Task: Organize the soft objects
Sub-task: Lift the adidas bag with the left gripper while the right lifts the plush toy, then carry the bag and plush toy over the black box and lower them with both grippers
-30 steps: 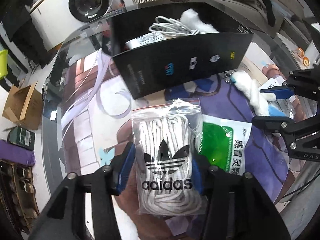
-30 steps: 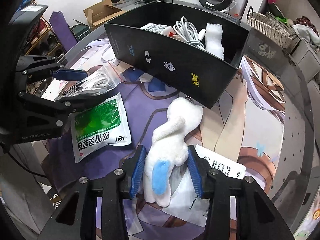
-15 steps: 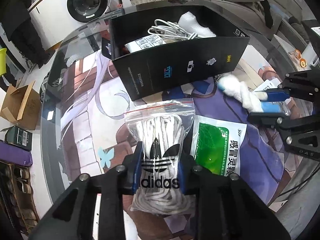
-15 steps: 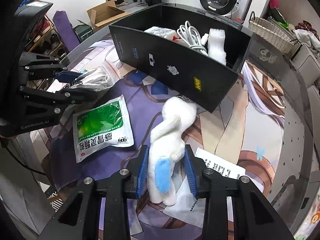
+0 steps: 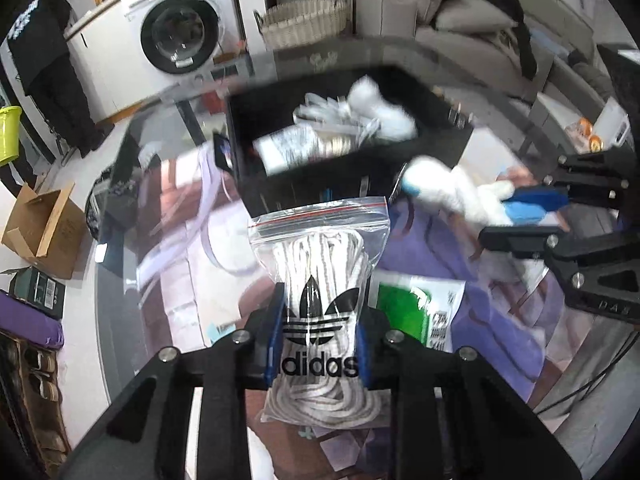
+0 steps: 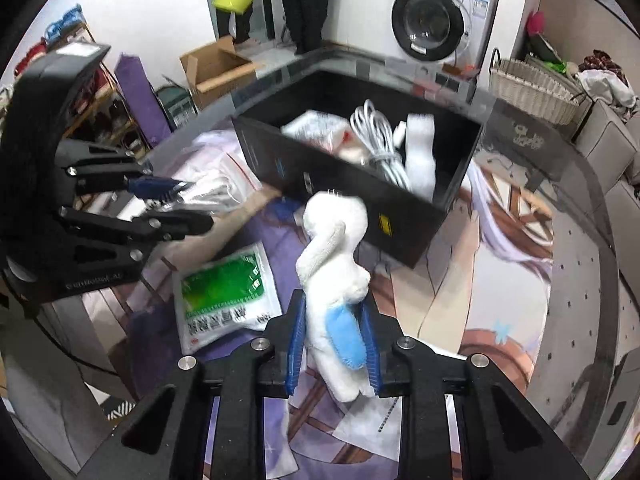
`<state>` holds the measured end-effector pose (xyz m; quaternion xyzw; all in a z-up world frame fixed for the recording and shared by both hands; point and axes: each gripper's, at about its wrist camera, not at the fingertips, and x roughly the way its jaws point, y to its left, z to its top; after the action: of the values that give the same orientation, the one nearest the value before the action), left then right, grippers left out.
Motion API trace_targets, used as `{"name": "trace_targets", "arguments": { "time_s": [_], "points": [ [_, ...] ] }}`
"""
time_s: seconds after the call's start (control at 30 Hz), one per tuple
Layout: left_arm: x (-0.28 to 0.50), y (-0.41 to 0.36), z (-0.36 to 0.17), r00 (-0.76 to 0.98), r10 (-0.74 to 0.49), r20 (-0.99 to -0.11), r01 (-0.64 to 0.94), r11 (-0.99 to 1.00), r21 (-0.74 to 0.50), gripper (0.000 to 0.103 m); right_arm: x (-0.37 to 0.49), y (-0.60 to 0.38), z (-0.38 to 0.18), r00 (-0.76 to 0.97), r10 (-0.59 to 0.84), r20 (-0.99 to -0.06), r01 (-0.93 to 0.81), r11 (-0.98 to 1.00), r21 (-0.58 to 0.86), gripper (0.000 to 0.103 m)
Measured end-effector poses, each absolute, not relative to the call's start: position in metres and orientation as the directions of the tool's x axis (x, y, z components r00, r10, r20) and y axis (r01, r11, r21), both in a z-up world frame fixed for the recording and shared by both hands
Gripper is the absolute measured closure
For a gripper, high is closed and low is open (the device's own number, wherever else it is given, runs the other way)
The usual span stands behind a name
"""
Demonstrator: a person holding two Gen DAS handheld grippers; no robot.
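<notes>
My left gripper [image 5: 320,332] is shut on a clear adidas bag of white laces [image 5: 320,280] and holds it above the table, in front of the black box [image 5: 436,152]. My right gripper [image 6: 334,340] is shut on a white plush toy with a blue patch [image 6: 332,256], lifted near the box's front wall [image 6: 340,188]. The box holds a white cable [image 6: 376,140], a white foam piece [image 6: 420,152] and a white packet [image 6: 316,126]. The right gripper with the plush also shows in the left wrist view [image 5: 532,216], and the left gripper shows in the right wrist view [image 6: 176,204].
A green and white medicine sachet [image 6: 224,296] lies on the printed purple table mat [image 6: 452,304]. A printed paper sheet [image 6: 360,424] lies under the plush. A washing machine [image 6: 432,16], wicker basket [image 6: 532,92] and cardboard box [image 6: 212,64] stand beyond the table.
Both grippers have risen off the table with their loads and moved toward the black box. The laces bag and the plush toy now hang clear of the mat.
</notes>
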<state>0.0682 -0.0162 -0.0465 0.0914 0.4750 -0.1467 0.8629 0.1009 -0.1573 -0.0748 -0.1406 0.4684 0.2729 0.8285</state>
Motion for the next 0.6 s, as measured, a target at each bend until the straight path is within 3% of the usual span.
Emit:
{"name": "trace_targets", "arguments": {
  "time_s": [0.3,0.6],
  "points": [
    [0.057,-0.012,-0.002,0.683,-0.211,-0.699,0.330,0.943,0.036,0.076,0.084,-0.159,-0.033,0.545,0.421,-0.725,-0.583,0.812,0.033,0.081],
    [0.044,-0.004,0.022,0.775,-0.240,-0.584,0.323,0.946,0.040,0.076,0.062,-0.175,0.014,0.720,0.467,-0.513,-0.531,0.847,0.026,0.081]
  ]
}}
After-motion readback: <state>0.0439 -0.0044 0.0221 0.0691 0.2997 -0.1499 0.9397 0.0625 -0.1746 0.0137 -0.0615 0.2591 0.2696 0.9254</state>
